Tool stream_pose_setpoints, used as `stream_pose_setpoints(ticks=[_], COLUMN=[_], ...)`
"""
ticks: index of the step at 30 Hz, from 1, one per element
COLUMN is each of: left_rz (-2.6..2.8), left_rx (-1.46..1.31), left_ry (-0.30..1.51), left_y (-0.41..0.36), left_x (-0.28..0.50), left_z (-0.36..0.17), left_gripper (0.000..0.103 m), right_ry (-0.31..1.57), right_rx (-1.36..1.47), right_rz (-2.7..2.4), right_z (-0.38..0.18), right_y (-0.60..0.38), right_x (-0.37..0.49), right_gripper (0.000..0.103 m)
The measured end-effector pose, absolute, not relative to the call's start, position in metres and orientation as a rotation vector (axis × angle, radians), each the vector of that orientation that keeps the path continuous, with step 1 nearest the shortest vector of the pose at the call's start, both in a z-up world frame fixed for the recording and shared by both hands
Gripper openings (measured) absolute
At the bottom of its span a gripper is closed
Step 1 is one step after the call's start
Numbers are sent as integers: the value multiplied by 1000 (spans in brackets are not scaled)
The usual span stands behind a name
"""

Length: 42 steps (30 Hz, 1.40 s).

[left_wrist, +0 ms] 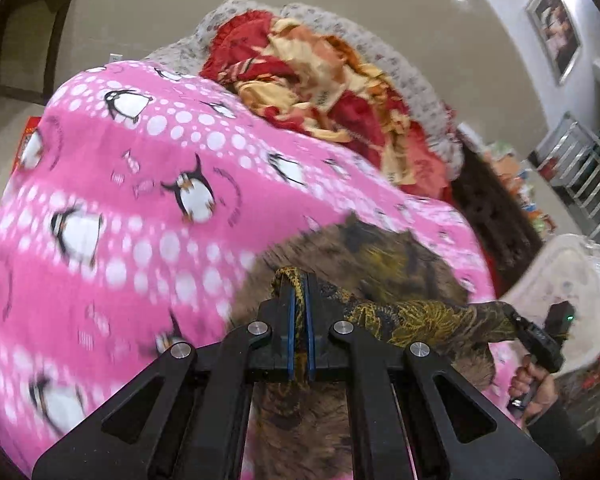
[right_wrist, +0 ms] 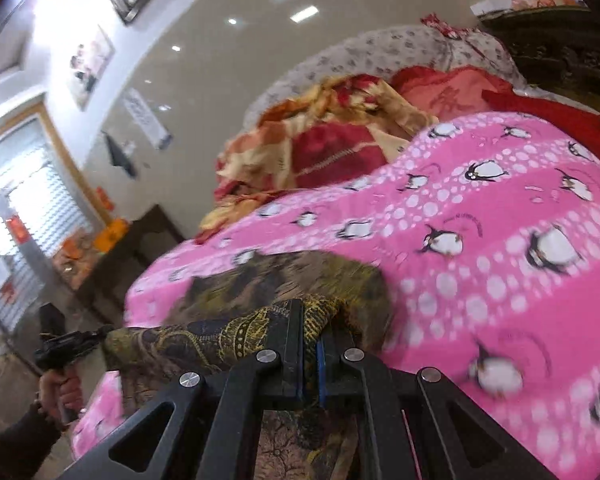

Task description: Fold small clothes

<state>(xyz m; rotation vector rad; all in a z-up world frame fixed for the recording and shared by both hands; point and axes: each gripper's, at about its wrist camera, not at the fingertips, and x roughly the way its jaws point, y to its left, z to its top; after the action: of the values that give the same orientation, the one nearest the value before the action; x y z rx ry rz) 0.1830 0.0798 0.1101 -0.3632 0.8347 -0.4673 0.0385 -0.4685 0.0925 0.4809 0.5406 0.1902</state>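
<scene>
A small dark garment with a gold pattern (left_wrist: 404,272) lies on a pink penguin-print blanket (left_wrist: 140,200). My left gripper (left_wrist: 299,280) is shut on one corner of the garment's near edge. My right gripper (right_wrist: 310,312) is shut on the other corner of the garment (right_wrist: 220,336). The edge is stretched taut between the two grippers and lifted above the blanket (right_wrist: 480,240). The right gripper shows at the right in the left wrist view (left_wrist: 536,332), and the left gripper at the left in the right wrist view (right_wrist: 68,344). The rest of the garment hangs below, blurred.
A crumpled red and yellow blanket (left_wrist: 324,92) lies at the far end of the bed, with a grey floral quilt (left_wrist: 412,76) behind it. A dark wooden headboard (right_wrist: 560,56) stands at the right. A cluttered low table (right_wrist: 100,252) stands at the left.
</scene>
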Motion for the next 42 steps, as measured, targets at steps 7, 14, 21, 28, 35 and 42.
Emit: stream_pose_setpoints(ticks=[7, 14, 21, 28, 35, 42], left_rz=[-369, -307, -461, -422, -191, -276], left_rx=[-220, -257, -136, 234, 104, 5], left_ry=[1019, 983, 866, 990, 873, 851], left_y=[58, 88, 32, -71, -50, -22], left_x=[257, 255, 172, 159, 261, 223], left_z=[51, 64, 97, 27, 101, 111], left_gripper=[24, 33, 33, 34, 34, 35], right_ry=[706, 738, 658, 1016, 696, 622], right_rx=[492, 590, 304, -45, 61, 107], right_rz=[97, 103, -40, 35, -27, 4], right_z=[46, 40, 91, 29, 125, 148], right_y=[-478, -500, -474, -378, -410, -405], right_x=[114, 108, 56, 102, 149, 121], right_gripper=[4, 29, 38, 40, 41, 45])
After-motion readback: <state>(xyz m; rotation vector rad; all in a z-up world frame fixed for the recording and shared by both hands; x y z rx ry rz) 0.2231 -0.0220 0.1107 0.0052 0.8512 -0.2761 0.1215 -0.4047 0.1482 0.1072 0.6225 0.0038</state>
